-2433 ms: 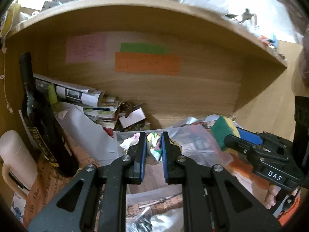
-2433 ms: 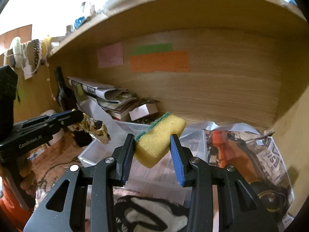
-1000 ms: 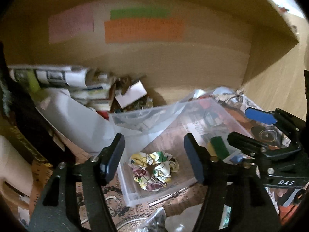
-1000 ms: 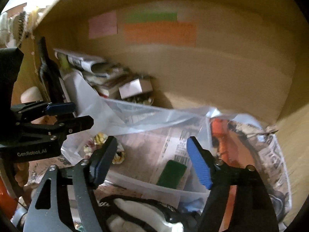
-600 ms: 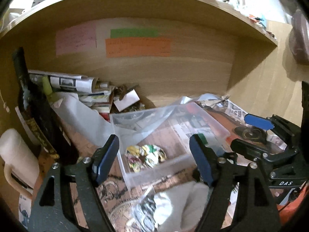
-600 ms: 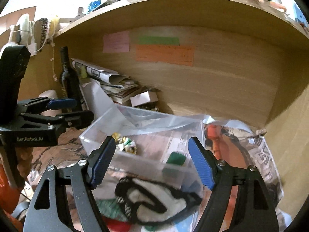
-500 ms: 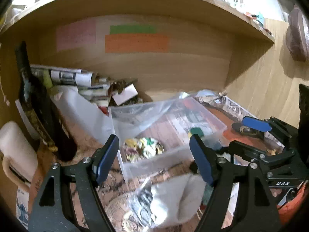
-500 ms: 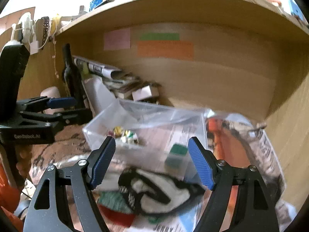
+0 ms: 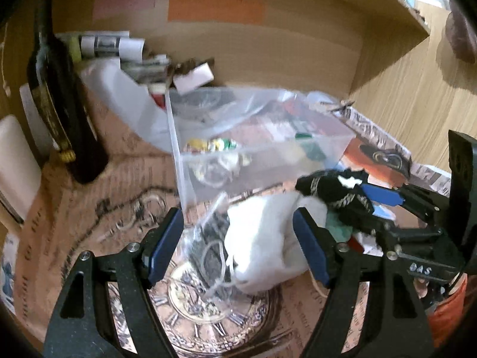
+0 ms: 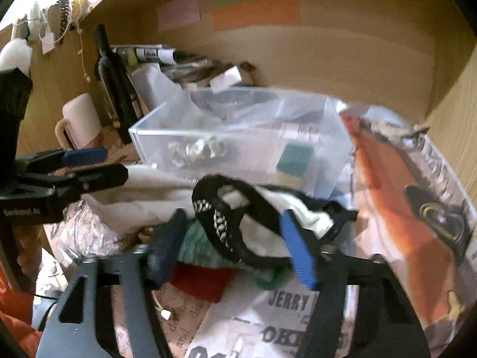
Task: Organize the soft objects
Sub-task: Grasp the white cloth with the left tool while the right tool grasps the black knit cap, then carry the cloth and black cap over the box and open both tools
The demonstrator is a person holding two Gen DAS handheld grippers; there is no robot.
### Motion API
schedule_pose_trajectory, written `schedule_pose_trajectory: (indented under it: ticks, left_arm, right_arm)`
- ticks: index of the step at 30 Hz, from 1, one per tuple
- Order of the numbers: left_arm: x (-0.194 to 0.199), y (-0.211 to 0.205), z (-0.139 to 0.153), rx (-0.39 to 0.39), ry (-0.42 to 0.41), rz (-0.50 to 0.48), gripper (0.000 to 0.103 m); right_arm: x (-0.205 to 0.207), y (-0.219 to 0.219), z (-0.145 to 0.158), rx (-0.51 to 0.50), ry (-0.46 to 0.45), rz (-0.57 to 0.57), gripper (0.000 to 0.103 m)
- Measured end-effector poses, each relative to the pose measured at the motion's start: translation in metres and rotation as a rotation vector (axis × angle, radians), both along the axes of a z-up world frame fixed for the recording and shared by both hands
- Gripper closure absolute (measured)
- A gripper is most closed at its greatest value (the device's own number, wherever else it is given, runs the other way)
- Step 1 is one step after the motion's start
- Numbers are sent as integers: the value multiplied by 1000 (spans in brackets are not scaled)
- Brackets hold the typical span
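Clear plastic box (image 10: 238,137) holds a scrunchie (image 10: 198,149) and sponge (image 10: 295,161). Before it, both grippers (image 9: 238,238) (image 10: 232,238) spread apart, the right apparently around a black-and-white cloth (image 10: 238,217), blurred.

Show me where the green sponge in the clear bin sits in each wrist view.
Left wrist: green sponge right of centre, at the clear bin's far right end.
Right wrist: sponge centre-right, behind the bin's near wall.
Shared landmark: orange note on the back panel.

one clear bin (image 10: 238,137), one scrunchie (image 10: 205,147), one sponge (image 10: 293,161), one dark bottle (image 9: 59,95), three paper notes (image 9: 214,9), two grippers (image 9: 238,244)
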State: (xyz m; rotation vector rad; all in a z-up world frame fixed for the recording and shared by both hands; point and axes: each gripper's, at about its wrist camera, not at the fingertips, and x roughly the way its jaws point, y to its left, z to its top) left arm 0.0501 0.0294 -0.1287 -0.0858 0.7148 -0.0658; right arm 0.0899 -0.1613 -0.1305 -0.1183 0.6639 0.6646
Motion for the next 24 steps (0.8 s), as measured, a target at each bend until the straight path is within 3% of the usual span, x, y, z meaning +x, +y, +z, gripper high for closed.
schedule_pose_trajectory:
  ticks: [2, 6, 9, 13, 24]
  left_arm:
    - [0, 0, -5, -3, 9, 0, 29]
    - [-3, -2, -7, -7, 6, -14, 49]
    - [-6, -6, -7, -11, 0, -34, 65]
    - [-7, -10, -8, 9, 1, -45, 79]
    - [-6, -6, 14, -18, -60, -29, 91]
  right_arm:
    - [1, 2, -4, -3, 13, 5, 61]
    - [-4, 4, -5, 0, 4, 13, 76]
    - [-5, 1, -3, 16, 4, 13, 82]
    - [-4, -5, 3, 47, -2, -2, 85]
    - [-6, -25, 31, 126, -81, -63, 87]
